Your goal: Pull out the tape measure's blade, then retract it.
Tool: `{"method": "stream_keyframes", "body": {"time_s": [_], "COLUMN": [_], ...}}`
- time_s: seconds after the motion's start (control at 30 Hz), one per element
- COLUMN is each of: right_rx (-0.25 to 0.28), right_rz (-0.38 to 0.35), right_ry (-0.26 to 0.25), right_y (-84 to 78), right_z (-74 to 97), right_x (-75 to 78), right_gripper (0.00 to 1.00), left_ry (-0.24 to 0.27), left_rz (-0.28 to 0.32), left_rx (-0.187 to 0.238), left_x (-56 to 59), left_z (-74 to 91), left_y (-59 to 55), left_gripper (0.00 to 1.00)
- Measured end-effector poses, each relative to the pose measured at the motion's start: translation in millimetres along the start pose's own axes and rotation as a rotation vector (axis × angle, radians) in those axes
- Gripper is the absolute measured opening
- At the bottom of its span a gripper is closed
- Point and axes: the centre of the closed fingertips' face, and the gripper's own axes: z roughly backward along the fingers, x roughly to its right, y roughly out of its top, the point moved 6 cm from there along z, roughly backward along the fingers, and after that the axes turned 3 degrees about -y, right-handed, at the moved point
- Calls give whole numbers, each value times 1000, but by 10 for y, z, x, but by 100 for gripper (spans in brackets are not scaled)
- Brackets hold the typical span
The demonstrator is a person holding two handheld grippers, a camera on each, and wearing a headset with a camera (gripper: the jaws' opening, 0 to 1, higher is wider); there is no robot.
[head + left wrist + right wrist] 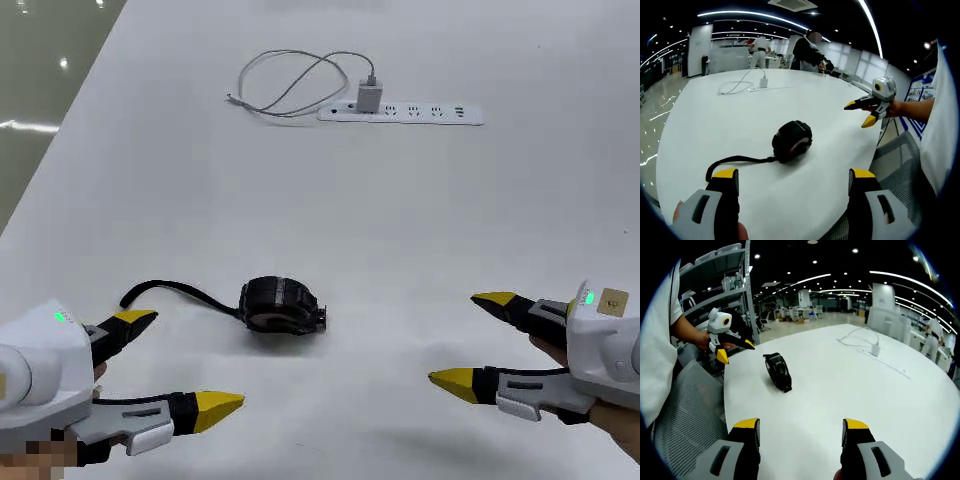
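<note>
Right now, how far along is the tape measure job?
Nothing looks done: the tape measure lies on the white table with no blade drawn out, its strap trailing aside. Nothing is in hand: the left tongs and right tongs are open, clear of it. Left: grip it, pull the blade out, retract it.

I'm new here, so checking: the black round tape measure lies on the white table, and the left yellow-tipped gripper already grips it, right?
Not quite: the left yellow-tipped gripper is open and short of the black round tape measure, which lies untouched on the white table. The left gripper view shows it.
</note>
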Motion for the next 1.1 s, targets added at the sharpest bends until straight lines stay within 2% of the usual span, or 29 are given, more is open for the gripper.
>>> {"method": "stream_keyframes", "body": {"time_s": [0.43, 0.77, 1.1], "right_rx": [2, 6, -6], "right_rz": [-12, -47, -43], "right_ry": [-28, -42, -58], "right_y": [-43, -137, -218], "right_z": [189, 349, 469], "right_x": [-20, 3, -16], "right_gripper": [75, 83, 90], "left_ry": [-5, 9, 4], "left_rz": [-34, -58, -80], "left_rx": [-11, -26, -41], "left_x": [-11, -44, -58], "left_z": [103, 178, 244], "left_y": [-48, -91, -110], "left_gripper": [94, 97, 99]}}
